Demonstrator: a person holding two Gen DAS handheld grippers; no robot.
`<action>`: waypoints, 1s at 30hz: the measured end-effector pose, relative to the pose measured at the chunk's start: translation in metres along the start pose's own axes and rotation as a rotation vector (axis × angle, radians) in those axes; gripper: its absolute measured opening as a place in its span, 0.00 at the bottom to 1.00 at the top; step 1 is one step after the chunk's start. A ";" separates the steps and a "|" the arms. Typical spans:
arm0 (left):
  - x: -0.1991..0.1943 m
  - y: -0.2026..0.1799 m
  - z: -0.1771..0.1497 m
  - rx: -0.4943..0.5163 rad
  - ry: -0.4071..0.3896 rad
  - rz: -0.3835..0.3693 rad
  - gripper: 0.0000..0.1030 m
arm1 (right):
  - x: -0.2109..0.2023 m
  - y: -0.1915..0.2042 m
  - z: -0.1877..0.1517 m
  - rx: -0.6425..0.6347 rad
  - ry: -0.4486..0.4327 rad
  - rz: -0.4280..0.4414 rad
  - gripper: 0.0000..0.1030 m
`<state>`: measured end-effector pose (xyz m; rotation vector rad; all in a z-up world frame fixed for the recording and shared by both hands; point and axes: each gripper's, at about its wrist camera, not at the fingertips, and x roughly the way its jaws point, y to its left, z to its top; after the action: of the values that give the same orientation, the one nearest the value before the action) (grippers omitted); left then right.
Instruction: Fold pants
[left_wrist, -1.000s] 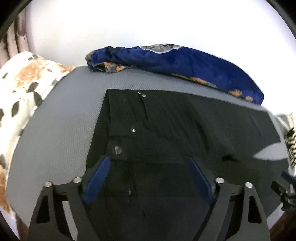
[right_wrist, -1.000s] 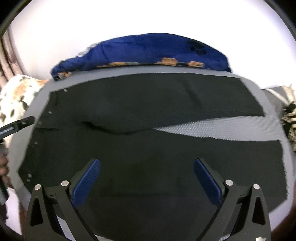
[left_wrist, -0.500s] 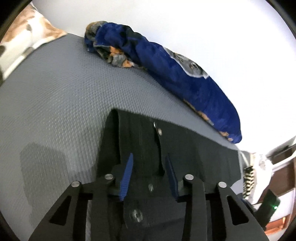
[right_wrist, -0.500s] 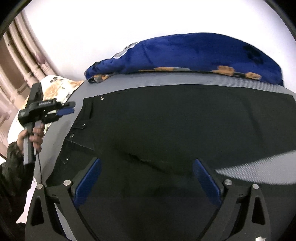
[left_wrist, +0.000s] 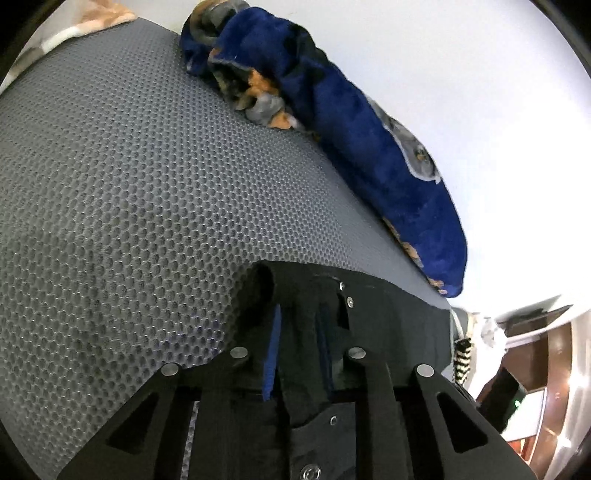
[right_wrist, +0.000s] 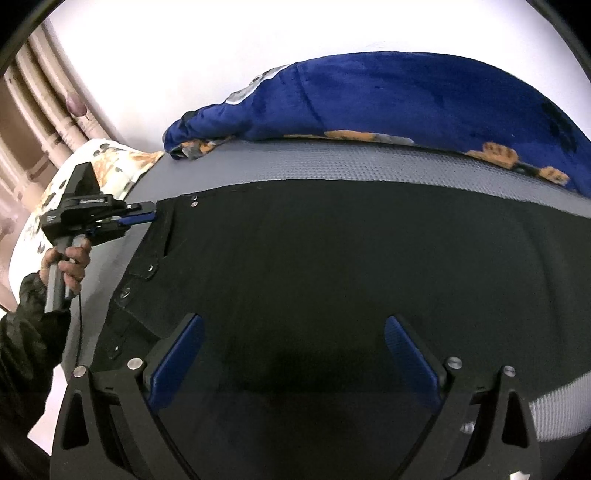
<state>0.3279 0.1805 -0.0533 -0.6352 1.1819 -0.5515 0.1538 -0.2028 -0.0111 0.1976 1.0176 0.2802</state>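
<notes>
Black pants (right_wrist: 332, 266) lay flat on grey bed (left_wrist: 129, 184), waistband near left edge. Left claw (left_wrist: 295, 343) pinched waistband corner. Right claw (right_wrist: 291, 354) spread wide over the middle, holding nothing. Cloth looked soft, floppy, light; best grab at waistband & hems.

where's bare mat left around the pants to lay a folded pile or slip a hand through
Widest bare grey mat lies left of the black pants waistband, bordered far by the blue blanket. A narrow bare strip runs between pants and blanket. Crowded at the waistband, where the left tongs grip; the right tongs hang open over the pants.
</notes>
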 end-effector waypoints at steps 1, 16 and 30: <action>0.000 0.002 0.000 0.004 0.006 0.009 0.19 | 0.003 0.000 0.002 -0.004 0.000 0.001 0.95; 0.032 0.014 0.020 -0.081 0.059 -0.183 0.19 | 0.026 0.002 0.019 -0.015 0.006 0.023 0.95; 0.059 -0.001 0.027 -0.006 0.063 -0.142 0.09 | 0.043 -0.014 0.044 -0.033 0.020 0.015 0.95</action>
<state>0.3705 0.1433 -0.0857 -0.7145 1.2039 -0.6923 0.2152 -0.2038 -0.0271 0.1726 1.0314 0.3127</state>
